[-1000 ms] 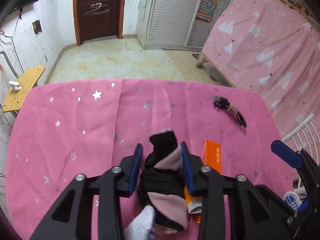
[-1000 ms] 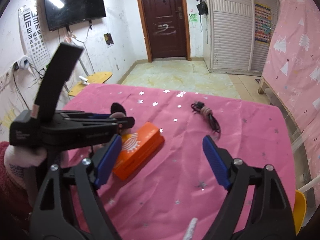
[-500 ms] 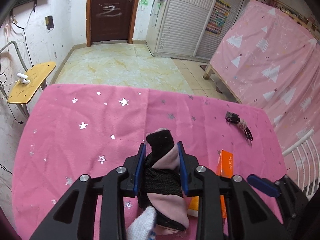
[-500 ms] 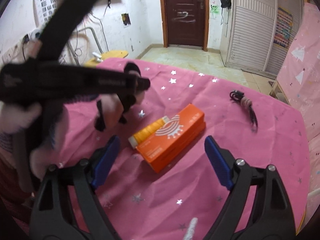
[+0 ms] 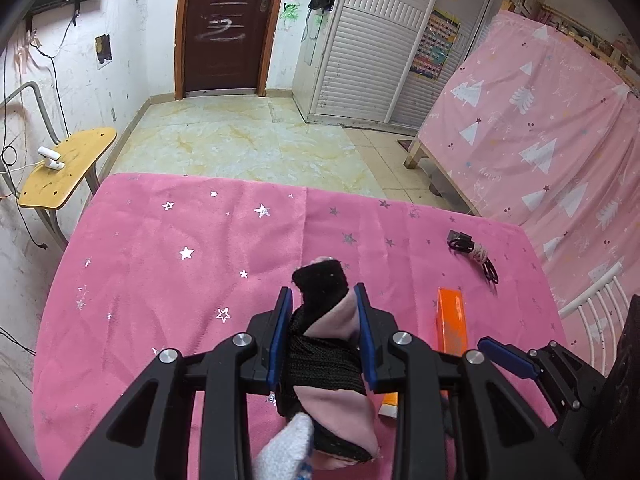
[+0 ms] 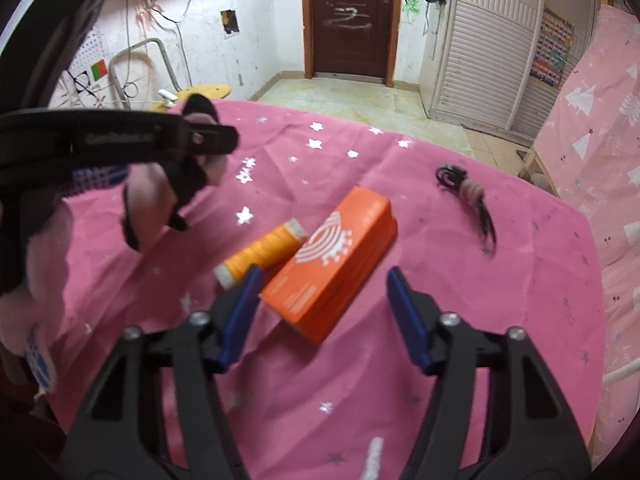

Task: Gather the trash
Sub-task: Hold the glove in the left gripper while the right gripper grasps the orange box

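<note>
My left gripper (image 5: 322, 304) is shut on a black and pink sock bundle (image 5: 326, 344) and holds it above the pink tablecloth (image 5: 180, 272). From the right wrist view the bundle (image 6: 160, 188) hangs in the left gripper at the left. My right gripper (image 6: 322, 284) is open, its jaws on either side of the near end of an orange box (image 6: 336, 248). An orange thread spool (image 6: 260, 254) lies touching the box's left side. A coiled black cable (image 6: 468, 196) lies further right. The box (image 5: 451, 320) and cable (image 5: 474, 254) also show in the left wrist view.
A yellow wooden stool (image 5: 66, 168) with a small white object stands beyond the table's far left corner. A pink-covered bed (image 5: 540, 128) runs along the right. A white rack (image 5: 596, 304) is at the table's right edge. Tiled floor and a brown door (image 5: 228, 28) lie beyond.
My left gripper has lifted the sock bundle higher off the table. My right gripper has moved forward and down, so its open jaws now flank the orange box's near end.
</note>
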`<state>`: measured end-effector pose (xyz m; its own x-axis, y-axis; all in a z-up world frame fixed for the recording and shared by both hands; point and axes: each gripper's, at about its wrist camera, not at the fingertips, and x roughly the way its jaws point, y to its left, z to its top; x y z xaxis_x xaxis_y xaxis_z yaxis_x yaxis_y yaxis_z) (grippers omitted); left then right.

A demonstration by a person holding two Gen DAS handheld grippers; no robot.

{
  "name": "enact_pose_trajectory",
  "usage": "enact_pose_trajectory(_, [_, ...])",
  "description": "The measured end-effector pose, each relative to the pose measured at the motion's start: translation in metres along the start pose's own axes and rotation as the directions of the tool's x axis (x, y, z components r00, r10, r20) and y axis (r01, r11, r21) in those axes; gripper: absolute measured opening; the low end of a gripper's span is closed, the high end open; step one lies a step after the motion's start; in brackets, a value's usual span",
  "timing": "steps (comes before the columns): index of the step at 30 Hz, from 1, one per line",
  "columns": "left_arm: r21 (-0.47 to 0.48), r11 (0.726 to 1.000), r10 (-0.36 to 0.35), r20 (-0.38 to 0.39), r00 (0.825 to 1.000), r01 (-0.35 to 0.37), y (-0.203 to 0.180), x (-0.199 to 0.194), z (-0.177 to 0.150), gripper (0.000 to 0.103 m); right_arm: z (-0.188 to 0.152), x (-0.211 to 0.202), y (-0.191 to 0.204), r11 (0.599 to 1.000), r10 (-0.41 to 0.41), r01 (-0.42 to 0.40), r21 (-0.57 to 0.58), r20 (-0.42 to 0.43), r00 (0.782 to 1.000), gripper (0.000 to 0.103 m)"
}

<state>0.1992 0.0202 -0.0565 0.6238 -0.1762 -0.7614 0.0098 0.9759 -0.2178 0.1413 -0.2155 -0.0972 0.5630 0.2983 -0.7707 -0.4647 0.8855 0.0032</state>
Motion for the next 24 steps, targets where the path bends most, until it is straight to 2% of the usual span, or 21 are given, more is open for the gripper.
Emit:
enact_pose_trajectory(4, [0.0,1.0,-0.002,0.001,1.0,0.002,-0.002,0.0,0.0,0.023,-0.003,0.001,-0.008,1.0,-0.014,0.014,0.004,-0.018,1.0,0.042])
enact_pose_trajectory(7, [0.004,1.0,-0.001,0.0,1.0,0.001,-0.003,-0.001,-0.002,0.023,-0.004,0.002,-0.014,1.0,-0.001,0.001,0.011,-0.017,1.0,0.041])
enact_pose_trajectory(12, [0.007,1.0,0.003,0.001,1.0,-0.003,-0.007,-0.004,-0.002,0.023,-0.004,-0.001,-0.025,0.999,0.014,-0.014,0.036,0.001,1.0,0.031])
enact_pose_trajectory(18, [0.015,1.0,0.01,0.004,1.0,-0.01,-0.012,-0.007,-0.002,0.023,-0.004,-0.013,-0.04,0.99,0.091,-0.096,0.107,0.052,0.995,0.029])
enact_pose_trajectory(24, [0.039,0.999,0.015,0.018,1.0,-0.015,-0.028,-0.014,-0.002,0.023,-0.005,-0.027,-0.049,0.984,0.103,-0.116,0.132,0.101,0.99,0.028])
